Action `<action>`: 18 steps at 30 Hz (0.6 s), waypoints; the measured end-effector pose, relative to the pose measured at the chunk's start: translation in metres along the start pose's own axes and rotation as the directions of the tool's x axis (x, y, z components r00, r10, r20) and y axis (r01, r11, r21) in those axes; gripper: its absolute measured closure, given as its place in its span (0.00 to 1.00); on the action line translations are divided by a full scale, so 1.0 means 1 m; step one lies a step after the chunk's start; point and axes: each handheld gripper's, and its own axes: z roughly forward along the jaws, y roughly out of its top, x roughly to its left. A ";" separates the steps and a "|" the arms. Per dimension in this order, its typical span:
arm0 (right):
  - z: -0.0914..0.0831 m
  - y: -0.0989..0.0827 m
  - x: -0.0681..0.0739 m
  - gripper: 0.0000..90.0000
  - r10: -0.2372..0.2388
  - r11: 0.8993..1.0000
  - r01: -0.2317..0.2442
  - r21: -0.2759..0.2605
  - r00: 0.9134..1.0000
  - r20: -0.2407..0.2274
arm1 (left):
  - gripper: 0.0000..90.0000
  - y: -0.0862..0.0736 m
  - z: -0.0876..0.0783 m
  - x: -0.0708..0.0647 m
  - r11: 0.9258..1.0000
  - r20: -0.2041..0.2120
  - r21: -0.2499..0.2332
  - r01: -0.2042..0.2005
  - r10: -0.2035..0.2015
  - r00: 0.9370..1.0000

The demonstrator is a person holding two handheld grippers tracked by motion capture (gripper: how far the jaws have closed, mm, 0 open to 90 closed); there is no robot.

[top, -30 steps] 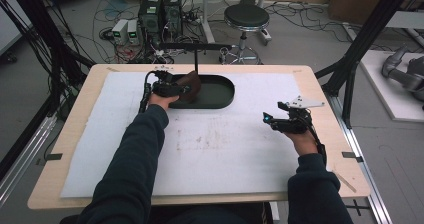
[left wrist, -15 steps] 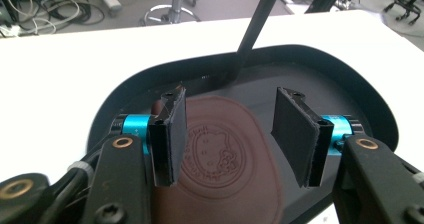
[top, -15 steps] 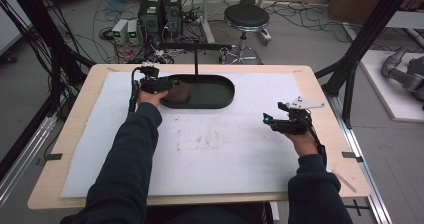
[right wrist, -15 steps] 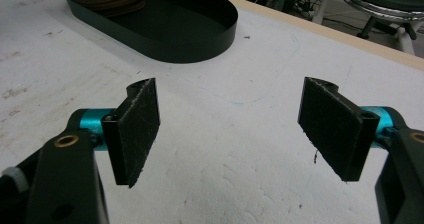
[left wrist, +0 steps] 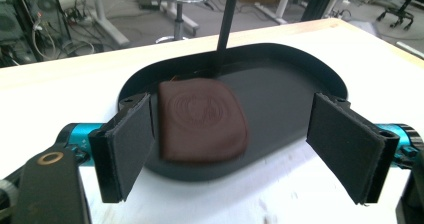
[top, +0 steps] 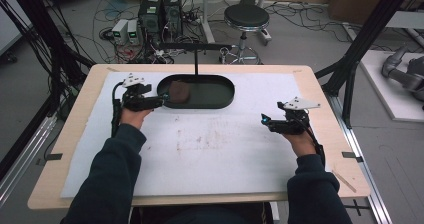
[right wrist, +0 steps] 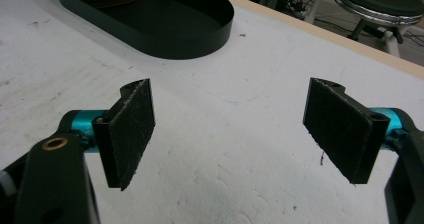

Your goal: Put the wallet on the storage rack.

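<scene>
The brown pouch [left wrist: 202,120] lies flat in the black oval tray [left wrist: 295,84], its long axis across the tray's length, left gripper [left wrist: 235,144] just released (jaws wide, nothing between).

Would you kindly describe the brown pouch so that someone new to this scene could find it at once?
On the white mat covering the wooden table sits a black oval tray at the far middle. The flat brown leather-like pouch lies inside its left end, just ahead of the left gripper. It is the only brown thing in the tray, with a round emblem pressed into its top.
</scene>
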 end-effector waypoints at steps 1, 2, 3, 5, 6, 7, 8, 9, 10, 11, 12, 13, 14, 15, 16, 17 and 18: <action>0.000 0.000 0.000 0.23 0.000 1.000 0.000 0.000 1.000 0.000 | 0.21 -0.004 -0.008 0.000 1.000 0.006 -0.021 -0.001 0.001 1.000; 0.001 0.000 0.000 0.23 -0.004 1.000 0.004 0.004 1.000 -0.002 | 0.21 -0.008 -0.015 0.001 0.999 0.014 -0.033 -0.001 0.002 1.000; 0.001 0.000 0.000 0.23 -0.007 1.000 0.007 0.007 1.000 -0.007 | 0.21 -0.011 -0.020 0.001 0.999 0.016 -0.045 -0.003 0.003 1.000; 0.002 -0.001 0.001 0.23 -0.018 1.000 0.018 0.019 1.000 -0.002 | 0.21 -0.021 -0.032 0.002 0.997 0.020 -0.078 -0.008 0.010 1.000; 0.002 -0.001 0.001 0.23 -0.021 1.000 0.022 0.022 1.000 -0.002 | 0.21 -0.025 -0.037 0.002 0.996 0.020 -0.092 -0.017 0.019 1.000; 0.001 -0.001 0.001 0.23 -0.024 0.999 0.024 0.022 1.000 -0.004 | 0.21 -0.028 -0.041 0.003 0.995 0.019 -0.096 -0.028 0.030 0.999; 0.001 -0.001 0.001 0.23 -0.033 0.999 0.033 0.021 0.999 -0.004 | 0.21 -0.030 -0.044 0.003 0.995 0.017 -0.091 -0.036 0.038 0.999; 0.001 -0.001 0.002 0.23 -0.032 0.999 0.032 0.022 0.999 -0.005 | 0.21 -0.032 -0.046 0.003 0.995 0.013 -0.093 -0.045 0.046 0.999; 0.000 -0.002 0.002 0.23 -0.042 0.999 0.042 0.020 0.999 -0.006 | 0.21 -0.033 -0.049 0.003 0.994 0.013 -0.099 -0.045 0.047 0.999; 0.000 -0.002 0.002 0.23 -0.042 0.999 0.042 0.020 0.999 -0.006 | 0.21 -0.034 -0.051 0.003 0.994 0.011 -0.102 -0.044 0.046 0.999; -0.001 -0.002 0.002 0.23 -0.042 0.999 0.042 0.015 0.999 -0.007 | 0.21 -0.035 -0.053 0.004 0.994 0.008 -0.102 -0.050 0.051 0.999; -0.003 -0.004 0.003 0.23 -0.045 0.999 0.045 0.015 0.999 -0.009 | 0.21 -0.036 -0.055 0.004 0.994 0.004 -0.098 -0.053 0.054 0.999; -0.003 -0.004 0.003 0.23 -0.045 0.999 0.045 0.015 0.999 -0.009 | 0.21 -0.038 -0.057 0.004 0.994 0.000 -0.100 -0.054 0.054 0.999; -0.004 -0.005 0.003 0.23 -0.048 0.999 0.049 0.014 0.999 -0.011 | 0.21 -0.040 -0.058 0.004 0.993 -0.002 -0.099 -0.056 0.056 0.998; -0.005 -0.006 0.003 0.23 -0.048 0.999 0.048 0.016 0.999 -0.009 | 0.21 -0.042 -0.060 0.005 0.993 -0.004 -0.101 -0.054 0.054 0.999; -0.006 -0.006 0.004 0.23 -0.051 0.999 0.052 0.018 0.999 -0.009 | 0.21 -0.044 -0.061 0.005 0.993 -0.003 -0.102 -0.052 0.052 0.999; -0.007 -0.007 0.004 0.23 -0.052 0.998 0.052 0.019 0.999 -0.005 | 0.21 -0.047 -0.061 0.006 0.994 -0.001 -0.105 -0.041 0.041 0.999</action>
